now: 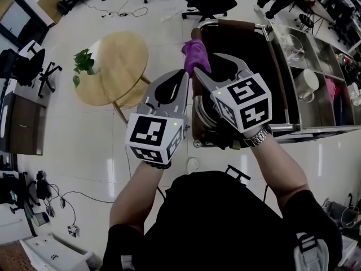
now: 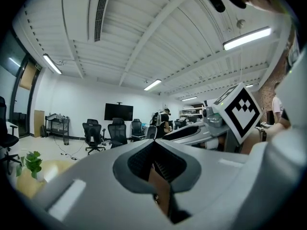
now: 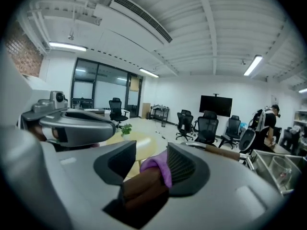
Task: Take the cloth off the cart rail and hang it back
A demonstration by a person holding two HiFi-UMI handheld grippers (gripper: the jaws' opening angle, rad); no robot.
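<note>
My right gripper [image 3: 151, 153] has its jaws apart, with the purple cloth [image 3: 157, 166] between them. The cloth is bunched over the brown padded cart rail [image 3: 141, 186]. My left gripper [image 2: 154, 143] has its jaws together on nothing. The cloth looks light, soft and floppy, so I'd pinch a thick fold clear of the rail.

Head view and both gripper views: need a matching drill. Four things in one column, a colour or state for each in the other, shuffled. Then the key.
Things:
1. cloth
2. round table
3. left tongs
4. right tongs

Colour or state:
A. jaws apart
B. purple
C. jaws together
D. light wood

Pairs: 1-B, 2-D, 3-C, 4-A.
</note>
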